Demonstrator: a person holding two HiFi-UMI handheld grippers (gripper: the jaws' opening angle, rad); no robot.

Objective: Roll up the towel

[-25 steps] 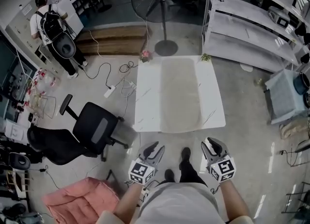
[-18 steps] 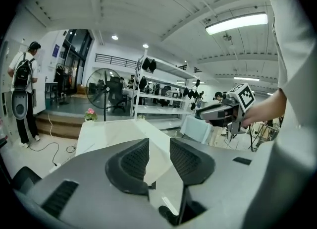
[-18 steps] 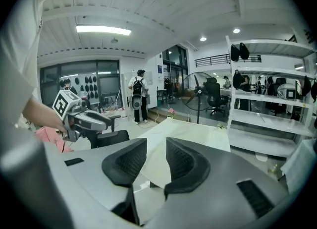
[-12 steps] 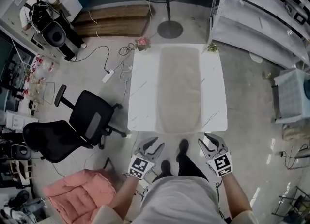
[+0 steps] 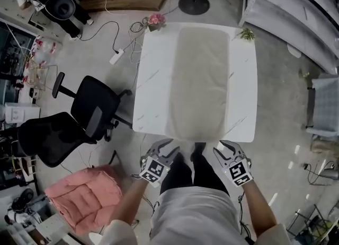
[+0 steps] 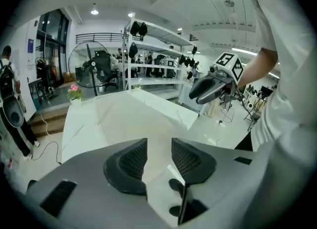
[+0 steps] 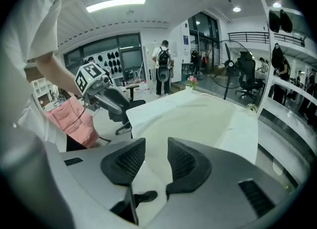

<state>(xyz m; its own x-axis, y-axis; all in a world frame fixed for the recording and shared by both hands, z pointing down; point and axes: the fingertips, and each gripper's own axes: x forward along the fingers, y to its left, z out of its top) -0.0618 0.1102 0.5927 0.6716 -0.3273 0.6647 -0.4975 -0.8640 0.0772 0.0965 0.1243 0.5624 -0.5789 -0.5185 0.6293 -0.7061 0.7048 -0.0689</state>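
Moved: left gripper (image 5: 161, 146) and right gripper (image 5: 226, 148) sit lower, closer to white rectangular table (image 5: 151, 87) | jaws: both half apart, have just been opening, nothing between them | pale beige cloth towel (image 5: 201, 79): flat along table centre, unrolled | risk: uneven grips on its near edge may skew the roll

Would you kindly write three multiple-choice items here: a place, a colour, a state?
1. Where does the towel lie? A. On the floor B. Along the middle of the table C. On a shelf
2. What colour is the office chair beside the table? A. Black B. Red C. White
3. The towel is: A. Rolled up B. Crumpled C. Spread flat
Key: 1 B, it covers the table's centre strip; 2 A, seat and back are black; 3 C, no roll shows.
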